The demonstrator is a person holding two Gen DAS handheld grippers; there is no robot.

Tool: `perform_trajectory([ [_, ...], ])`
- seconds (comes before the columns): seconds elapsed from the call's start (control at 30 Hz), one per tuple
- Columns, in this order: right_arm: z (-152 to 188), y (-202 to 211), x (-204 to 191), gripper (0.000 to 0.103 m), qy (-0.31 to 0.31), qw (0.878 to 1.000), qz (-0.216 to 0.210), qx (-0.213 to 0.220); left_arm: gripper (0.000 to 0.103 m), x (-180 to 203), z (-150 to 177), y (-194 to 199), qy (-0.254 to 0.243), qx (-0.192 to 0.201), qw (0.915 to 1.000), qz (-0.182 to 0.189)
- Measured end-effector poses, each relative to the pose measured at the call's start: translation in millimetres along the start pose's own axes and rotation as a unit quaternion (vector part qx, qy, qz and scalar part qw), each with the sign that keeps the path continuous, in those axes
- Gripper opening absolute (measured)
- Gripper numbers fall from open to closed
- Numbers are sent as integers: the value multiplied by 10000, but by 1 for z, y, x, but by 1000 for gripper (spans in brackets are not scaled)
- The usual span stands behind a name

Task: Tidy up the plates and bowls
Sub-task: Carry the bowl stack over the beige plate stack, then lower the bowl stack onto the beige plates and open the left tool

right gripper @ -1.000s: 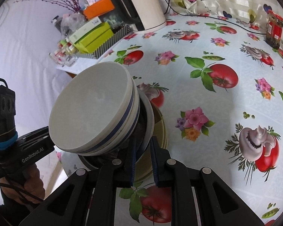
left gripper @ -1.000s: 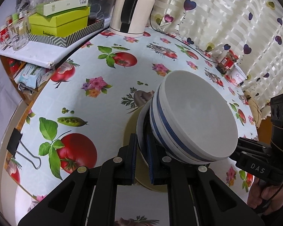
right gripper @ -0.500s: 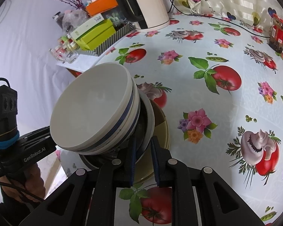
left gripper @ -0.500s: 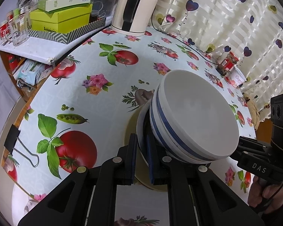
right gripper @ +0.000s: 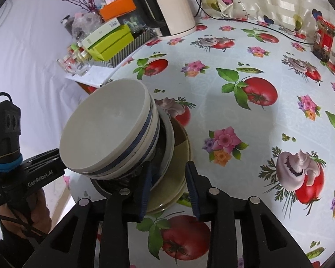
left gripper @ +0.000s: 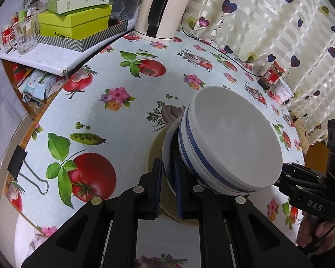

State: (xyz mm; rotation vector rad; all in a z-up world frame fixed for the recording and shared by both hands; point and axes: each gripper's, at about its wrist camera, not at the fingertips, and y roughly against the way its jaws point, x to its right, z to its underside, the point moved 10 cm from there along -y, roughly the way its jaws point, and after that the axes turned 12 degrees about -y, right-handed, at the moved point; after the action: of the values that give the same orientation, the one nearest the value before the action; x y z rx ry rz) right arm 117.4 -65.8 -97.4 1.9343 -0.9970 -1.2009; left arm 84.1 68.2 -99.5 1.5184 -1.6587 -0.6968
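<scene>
The round desk (left gripper: 127, 120) under a glossy oilcloth printed with tomatoes and flowers carries the stack near its close edge: white bowls banded in blue (left gripper: 230, 147), nested on a pale rimmed plate (left gripper: 167, 156) and an olive plate (right gripper: 178, 178). Setting down looks finished and release is under way. The right claw (right gripper: 169, 189) has just been opening and stands spread around the plate rims. The left claw (left gripper: 168, 186) has barely begun opening; whether it pinches the pale rim, I cannot tell. Next, both should back away level. The bowls hide the stack's middle.

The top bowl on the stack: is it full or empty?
Empty: the top bowl shows only its bare white inside in both views.
</scene>
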Motion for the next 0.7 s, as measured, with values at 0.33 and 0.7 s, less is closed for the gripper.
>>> perform_trajectory([
  [0.33, 5, 10, -3, 44, 83, 9999, -53, 67, 13, -1, -1, 6, -5, 79, 9999, -84],
  [0.7, 11, 23, -17, 52, 449, 9987, 25, 221, 16, 0, -2, 26, -107, 280, 9990, -333],
])
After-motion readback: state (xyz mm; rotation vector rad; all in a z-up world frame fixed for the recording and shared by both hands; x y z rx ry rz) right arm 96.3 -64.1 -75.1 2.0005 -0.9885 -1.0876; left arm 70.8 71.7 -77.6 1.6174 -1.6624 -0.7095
